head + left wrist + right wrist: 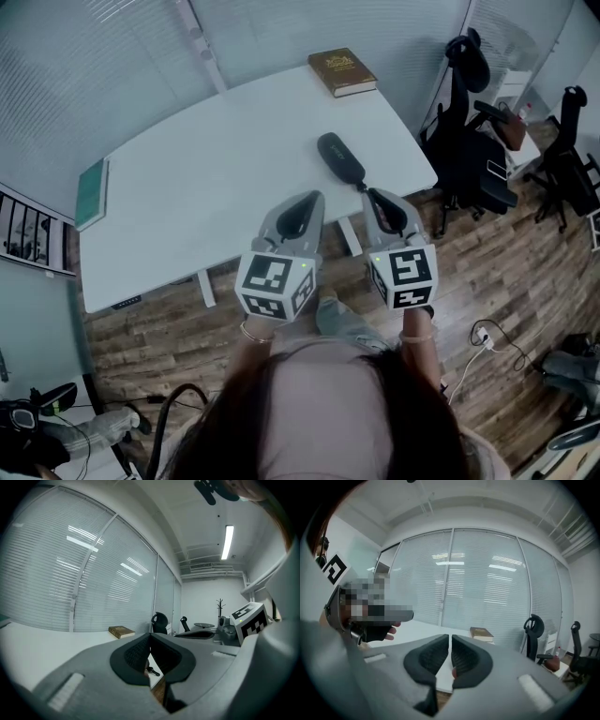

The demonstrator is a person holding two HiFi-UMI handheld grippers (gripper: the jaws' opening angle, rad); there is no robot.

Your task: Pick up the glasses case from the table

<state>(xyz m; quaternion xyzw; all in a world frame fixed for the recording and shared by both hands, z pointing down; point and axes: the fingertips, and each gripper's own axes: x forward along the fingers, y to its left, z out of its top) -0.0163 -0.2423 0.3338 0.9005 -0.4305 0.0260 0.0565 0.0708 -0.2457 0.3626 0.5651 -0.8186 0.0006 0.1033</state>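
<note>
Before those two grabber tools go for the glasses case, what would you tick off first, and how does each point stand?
1. Glasses case in plain sight, lying alone on the white table: ok.
2. Room around the case: ok; the brown book and green notebook lie well away.
3. Right gripper open enough to take the case: not ok; its jaws are shut with nothing between them.
4. Right gripper close to the case: ok; its tip is by the case's near end.
5. Right gripper touching the case: cannot tell.
6. Left gripper free: ok; jaws shut, holding nothing.
</note>
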